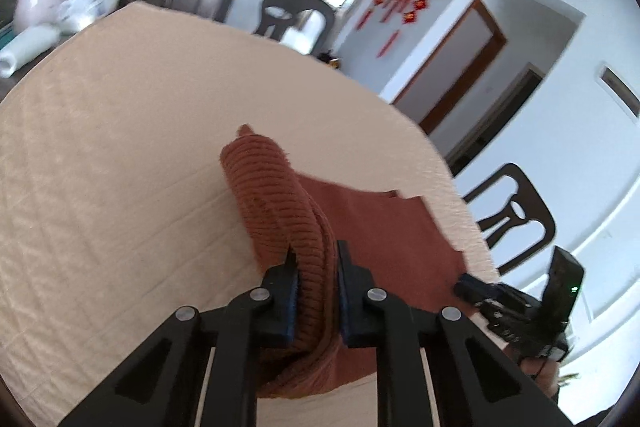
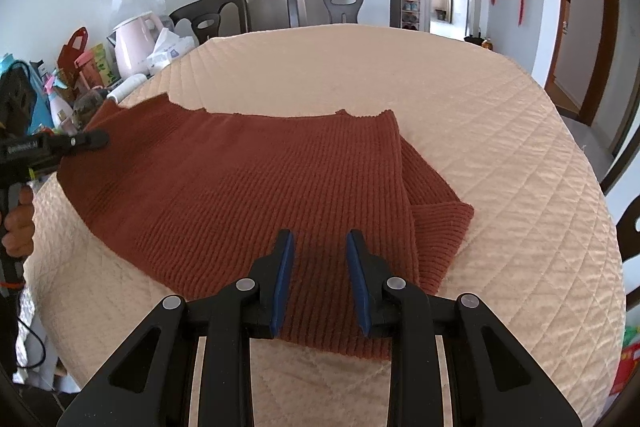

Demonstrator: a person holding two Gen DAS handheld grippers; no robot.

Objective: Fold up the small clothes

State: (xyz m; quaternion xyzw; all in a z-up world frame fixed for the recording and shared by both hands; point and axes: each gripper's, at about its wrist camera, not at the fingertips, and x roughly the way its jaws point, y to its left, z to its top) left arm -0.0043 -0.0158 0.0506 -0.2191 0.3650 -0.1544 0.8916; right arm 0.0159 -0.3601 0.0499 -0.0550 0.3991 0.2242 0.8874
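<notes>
The left hand-held gripper (image 1: 316, 259) is clamped on a bunched fold of the rust-brown knit sweater (image 2: 256, 195), lifting that part off the table (image 2: 500, 131). The rest of the sweater lies flat across the table's near half, reaching toward its left edge. The right hand-held gripper (image 2: 320, 247) hovers over the sweater's near hem, fingers apart, gripping nothing.
</notes>
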